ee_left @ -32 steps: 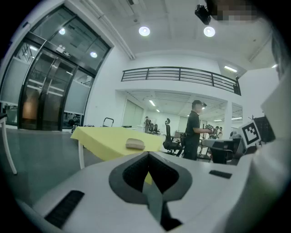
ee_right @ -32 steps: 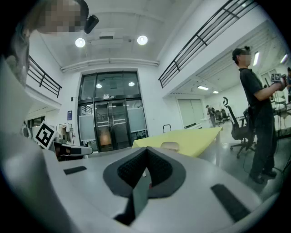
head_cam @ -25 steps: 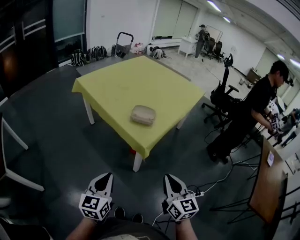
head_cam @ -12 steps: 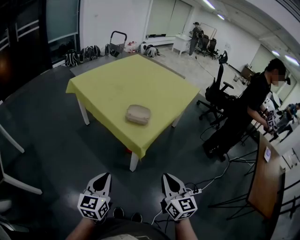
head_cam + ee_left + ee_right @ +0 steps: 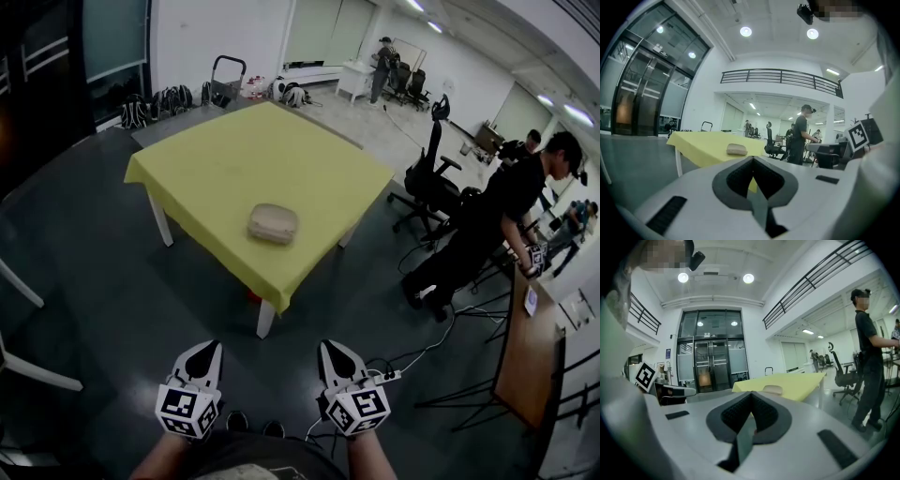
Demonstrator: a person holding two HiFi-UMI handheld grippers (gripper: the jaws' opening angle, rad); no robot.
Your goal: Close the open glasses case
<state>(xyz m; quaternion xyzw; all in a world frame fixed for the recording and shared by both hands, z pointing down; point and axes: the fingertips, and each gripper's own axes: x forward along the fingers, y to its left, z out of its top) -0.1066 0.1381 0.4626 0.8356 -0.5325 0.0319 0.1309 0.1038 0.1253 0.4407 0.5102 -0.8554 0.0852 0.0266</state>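
Observation:
A beige glasses case (image 5: 273,223) lies near the front edge of a yellow-clothed table (image 5: 234,155), a few steps ahead of me. From here I cannot tell whether its lid is up. It is small in the left gripper view (image 5: 737,149) and in the right gripper view (image 5: 772,390). My left gripper (image 5: 208,348) and right gripper (image 5: 333,348) are held low and side by side over the dark floor, well short of the table. Both are shut with nothing between the jaws, as their own views show: left gripper (image 5: 753,159), right gripper (image 5: 751,394).
A person in black (image 5: 487,225) bends at a desk on the right, next to a black office chair (image 5: 433,178). A wooden desk (image 5: 530,366) stands at the right edge, a power strip with cables (image 5: 386,377) on the floor. Bags (image 5: 159,101) line the far wall.
The table and case have drifted slightly left in the head view and sit a little nearer. The person on the right has shifted. Both grippers stay shut and level.

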